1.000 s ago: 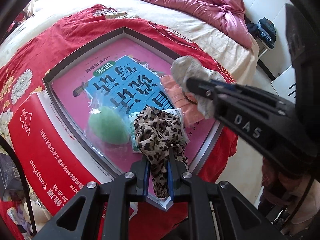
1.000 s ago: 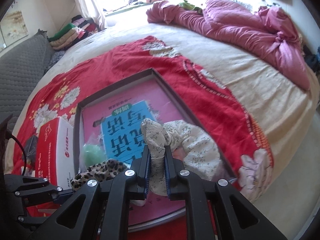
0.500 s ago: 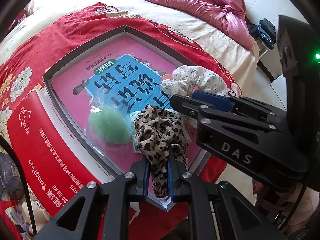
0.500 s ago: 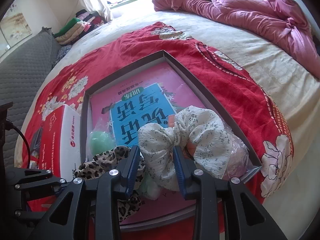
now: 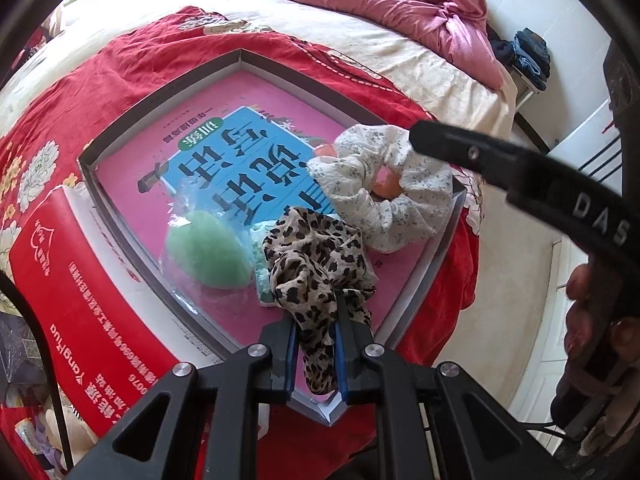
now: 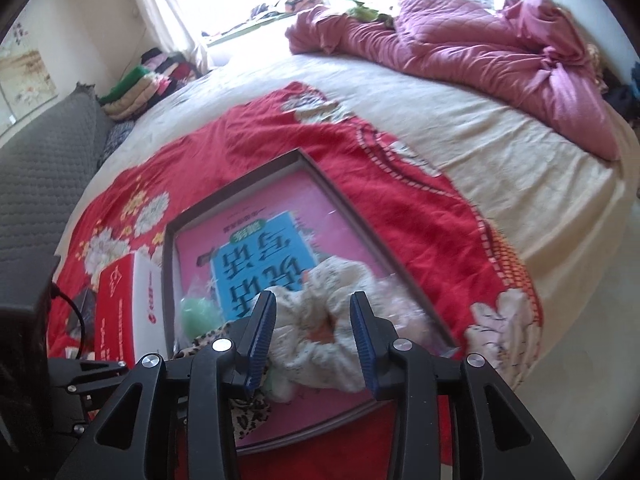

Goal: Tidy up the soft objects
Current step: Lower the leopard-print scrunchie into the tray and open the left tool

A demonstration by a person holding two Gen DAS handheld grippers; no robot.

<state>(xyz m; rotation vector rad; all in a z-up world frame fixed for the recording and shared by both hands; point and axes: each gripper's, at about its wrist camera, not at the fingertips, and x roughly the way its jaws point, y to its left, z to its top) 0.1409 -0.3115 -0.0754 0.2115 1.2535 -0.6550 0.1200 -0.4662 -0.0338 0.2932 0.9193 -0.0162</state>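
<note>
White "DAS" lettering marks the right gripper (image 5: 516, 172) – fingers apart.

"DAS" on right gripper (image 5: 520, 176), "yanghua" on red box (image 5: 80, 300)

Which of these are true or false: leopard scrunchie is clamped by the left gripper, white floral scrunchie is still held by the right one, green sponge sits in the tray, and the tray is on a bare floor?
1. The left gripper is shut on the leopard scrunchie. True.
2. The right gripper grips the white floral scrunchie. False: its jaws have just been opening and the scrunchie lies free in the tray.
3. The green sponge lies in the tray. True.
4. The tray is on bare floor. False: it rests on a red blanket.
</note>
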